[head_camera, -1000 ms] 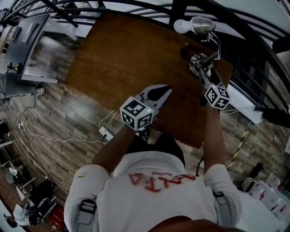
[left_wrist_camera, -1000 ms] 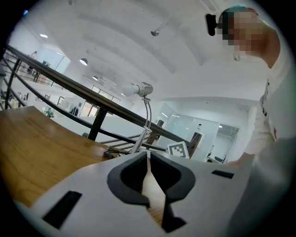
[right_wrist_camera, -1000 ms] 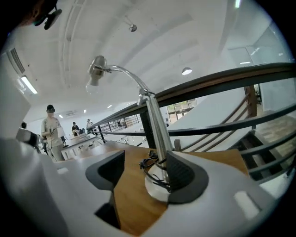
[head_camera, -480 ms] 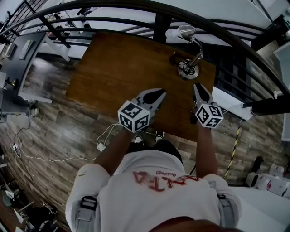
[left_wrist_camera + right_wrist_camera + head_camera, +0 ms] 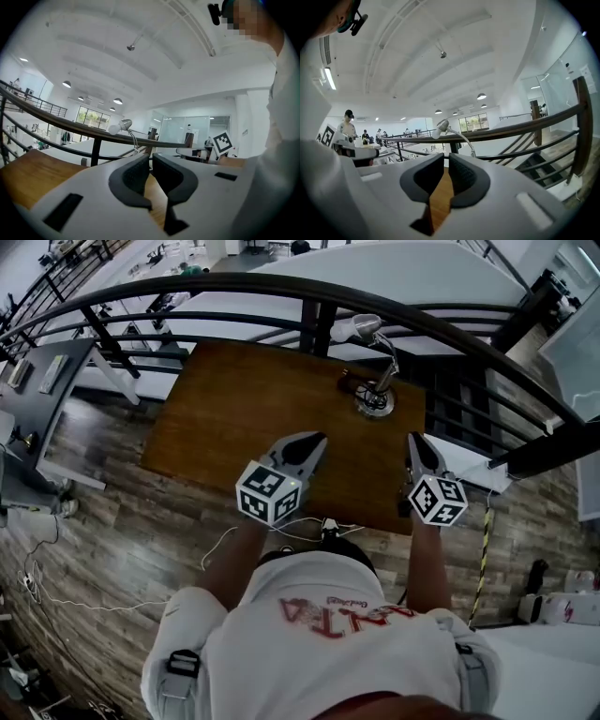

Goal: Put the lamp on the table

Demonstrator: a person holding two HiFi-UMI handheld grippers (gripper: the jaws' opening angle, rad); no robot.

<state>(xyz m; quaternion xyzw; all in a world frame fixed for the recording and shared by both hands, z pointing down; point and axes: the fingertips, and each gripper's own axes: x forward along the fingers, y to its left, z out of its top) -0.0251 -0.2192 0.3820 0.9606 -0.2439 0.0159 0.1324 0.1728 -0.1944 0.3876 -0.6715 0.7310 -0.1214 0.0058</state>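
1. The lamp (image 5: 375, 401) is standing upright on the bench (image 5: 234, 399), at the far right corner by the railing (image 5: 281, 285). Its neck is arching up & the head is pointing left (base looks flat on the wood, no lean that I can see).
2. The left tongs (image 5: 314, 439) are hovering over the near part of the bench, pressed together w/ nothing betw. them. The left gripper view is showing only bare wood past the pads.
3. The right tongs (image 5: 415, 439) are hanging over the near right edge of the bench, well apart from the lamp. Their jaws have just been closing & are now sitting all but together, empty, w/ only a sliver of wood showing betw. the pads in the right gripper view.
4. Neither pair is touching the lamp, so it's standing free on its own base. Both gripper views are showing it as a small shape far off by the railing.
5. Judging from this, the main job is looking done, i.e. the lamp is on the bench & let go. Prob. nothing is left except drawing both hands clear & maybe checking that it's staying steady so close to the edge.
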